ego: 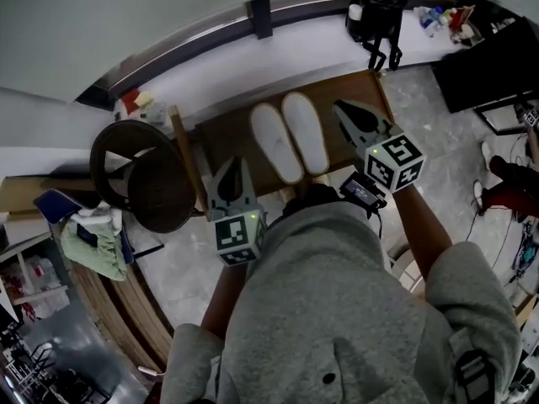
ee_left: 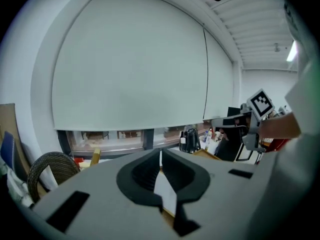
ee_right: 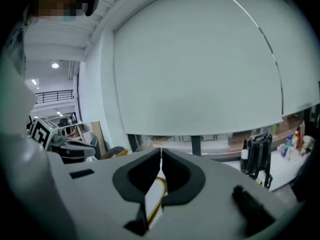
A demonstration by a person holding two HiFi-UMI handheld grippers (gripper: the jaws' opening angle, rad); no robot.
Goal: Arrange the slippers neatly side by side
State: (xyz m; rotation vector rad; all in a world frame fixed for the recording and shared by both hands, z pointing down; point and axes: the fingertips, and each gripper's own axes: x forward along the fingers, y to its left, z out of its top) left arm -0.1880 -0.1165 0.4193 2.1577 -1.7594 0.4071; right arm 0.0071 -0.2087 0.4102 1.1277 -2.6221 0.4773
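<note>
Two white slippers [ego: 275,141] [ego: 305,131], two grippers [ego: 239,162] [ego: 338,105], one brown table [ego: 226,137], one round woven basket [ego: 143,177], one black bag [ego: 376,13]

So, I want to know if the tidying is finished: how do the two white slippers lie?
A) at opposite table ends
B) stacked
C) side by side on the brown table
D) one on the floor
C: in the head view one slipper lies close beside the other slipper, both lengthwise on the table.
</note>
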